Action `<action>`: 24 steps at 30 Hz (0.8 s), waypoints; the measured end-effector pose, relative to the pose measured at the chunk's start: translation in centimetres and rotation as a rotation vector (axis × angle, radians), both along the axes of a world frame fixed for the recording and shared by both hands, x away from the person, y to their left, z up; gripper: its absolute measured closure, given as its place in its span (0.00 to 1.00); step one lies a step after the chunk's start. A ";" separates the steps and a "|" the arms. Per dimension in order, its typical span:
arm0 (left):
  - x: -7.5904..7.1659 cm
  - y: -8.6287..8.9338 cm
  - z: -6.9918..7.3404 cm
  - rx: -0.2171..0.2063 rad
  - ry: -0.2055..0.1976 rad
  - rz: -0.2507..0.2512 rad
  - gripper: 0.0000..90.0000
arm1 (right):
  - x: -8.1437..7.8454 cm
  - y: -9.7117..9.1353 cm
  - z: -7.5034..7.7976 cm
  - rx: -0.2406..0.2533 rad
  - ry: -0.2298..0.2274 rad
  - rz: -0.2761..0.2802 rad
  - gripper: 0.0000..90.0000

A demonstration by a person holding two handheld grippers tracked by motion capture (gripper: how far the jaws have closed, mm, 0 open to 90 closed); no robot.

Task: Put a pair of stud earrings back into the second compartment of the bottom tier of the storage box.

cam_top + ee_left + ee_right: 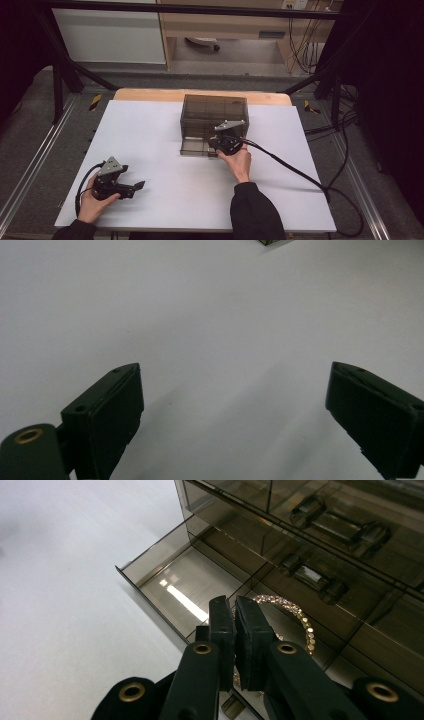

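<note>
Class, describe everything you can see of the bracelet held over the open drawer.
The bracelet is a ring of small sparkling stones, gold to pink in tone. The right claw is shut on its near edge, so it hangs tilted over the open drawer of the smoky clear box. Its near part is hidden behind the claw.

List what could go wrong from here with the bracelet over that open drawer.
1. The right gripper pinches the gold beaded bracelet by a thin bit of its rim; it could slip and fall outside the pulled-out bottom drawer.
2. The hanging ring may catch on the smoky transparent plastic drawer box or a drawer handle.
3. The left gripper rests open on the white table, so nothing steadies the box.
</note>
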State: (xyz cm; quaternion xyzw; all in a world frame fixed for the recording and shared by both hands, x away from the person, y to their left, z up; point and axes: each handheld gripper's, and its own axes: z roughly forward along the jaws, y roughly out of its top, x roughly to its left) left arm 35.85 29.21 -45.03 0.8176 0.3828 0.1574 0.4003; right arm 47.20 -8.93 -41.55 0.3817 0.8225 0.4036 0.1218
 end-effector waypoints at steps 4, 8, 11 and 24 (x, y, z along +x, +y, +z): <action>0.0 0.0 0.0 0.001 0.000 0.000 0.09 | 0.3 0.2 -0.5 -0.003 0.007 -0.004 0.97; 0.0 0.0 0.0 0.001 0.001 0.000 0.09 | 0.5 0.4 -0.9 -0.003 0.015 -0.009 0.97; 0.0 0.0 0.0 0.001 0.000 0.000 0.09 | 0.5 0.4 -1.2 -0.007 0.018 -0.011 0.97; 0.0 0.0 0.0 0.000 -0.001 0.000 0.09 | 0.8 0.8 -2.5 -0.018 0.045 -0.019 0.97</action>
